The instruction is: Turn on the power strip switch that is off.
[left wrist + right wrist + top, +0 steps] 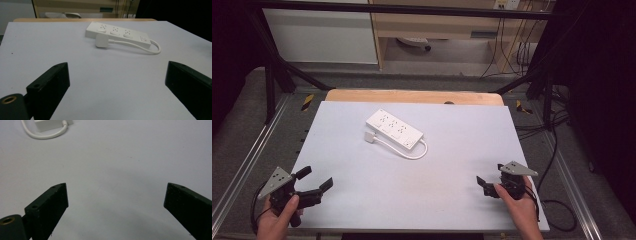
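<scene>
I hold the left gripper [318, 179] and right gripper [490, 180] wide open and empty at the tabletop's [452, 165] near corners; the power strip [394, 129] lies toward the far edge.

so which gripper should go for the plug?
Probably left. The plug lies on the power strip's left side, straight ahead of the open left gripper. The right gripper, also open, faces the cable loop.

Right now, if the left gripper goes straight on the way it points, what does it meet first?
Probably the white plug lying in front of the power strip. The left gripper has its jaws open, with bare table before it. Depth is hard to judge.
</scene>
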A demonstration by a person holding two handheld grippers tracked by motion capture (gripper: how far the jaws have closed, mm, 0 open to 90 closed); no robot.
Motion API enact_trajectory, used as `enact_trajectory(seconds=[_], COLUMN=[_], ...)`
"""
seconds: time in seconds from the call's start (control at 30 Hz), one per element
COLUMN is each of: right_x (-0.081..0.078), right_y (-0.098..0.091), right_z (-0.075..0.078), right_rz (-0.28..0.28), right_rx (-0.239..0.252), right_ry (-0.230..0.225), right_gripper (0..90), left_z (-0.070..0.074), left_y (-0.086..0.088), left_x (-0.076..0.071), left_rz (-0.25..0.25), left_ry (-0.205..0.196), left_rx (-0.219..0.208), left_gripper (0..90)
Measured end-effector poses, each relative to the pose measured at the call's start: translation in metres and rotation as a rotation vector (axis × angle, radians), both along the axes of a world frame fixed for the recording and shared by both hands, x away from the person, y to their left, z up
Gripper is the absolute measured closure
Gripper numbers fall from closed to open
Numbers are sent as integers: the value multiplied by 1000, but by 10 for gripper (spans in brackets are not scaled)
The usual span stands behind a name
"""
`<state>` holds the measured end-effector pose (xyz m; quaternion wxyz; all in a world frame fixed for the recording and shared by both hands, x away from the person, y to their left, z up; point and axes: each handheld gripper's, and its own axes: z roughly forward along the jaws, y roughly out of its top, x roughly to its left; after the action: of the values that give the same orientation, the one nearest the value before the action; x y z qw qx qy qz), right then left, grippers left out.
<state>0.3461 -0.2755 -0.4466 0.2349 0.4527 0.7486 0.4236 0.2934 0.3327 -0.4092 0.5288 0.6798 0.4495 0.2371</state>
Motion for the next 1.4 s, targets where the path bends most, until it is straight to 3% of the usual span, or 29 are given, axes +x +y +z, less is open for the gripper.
enact_trajectory(seconds=[0.5, 0.8, 1.1, 1.4], right_x=[-3, -6, -8, -9], right_y=[-3, -1, 1, 3], right_z=[1, 4, 6, 7], right_rz=[-25, -22, -1, 21], right_rx=[12, 23, 33, 28], right_ry=[-6, -25, -50, -50], right_gripper=[49, 48, 45, 43], left_z=[1, 6, 15, 26], left_y=[1, -7, -14, -31], left_x=[0, 0, 17, 46], left_rz=[15, -11, 3, -29], left_ry=[-12, -38, -37, -40], left_rx=[-11, -28, -30, -7], left_gripper=[60, 68, 76, 80])
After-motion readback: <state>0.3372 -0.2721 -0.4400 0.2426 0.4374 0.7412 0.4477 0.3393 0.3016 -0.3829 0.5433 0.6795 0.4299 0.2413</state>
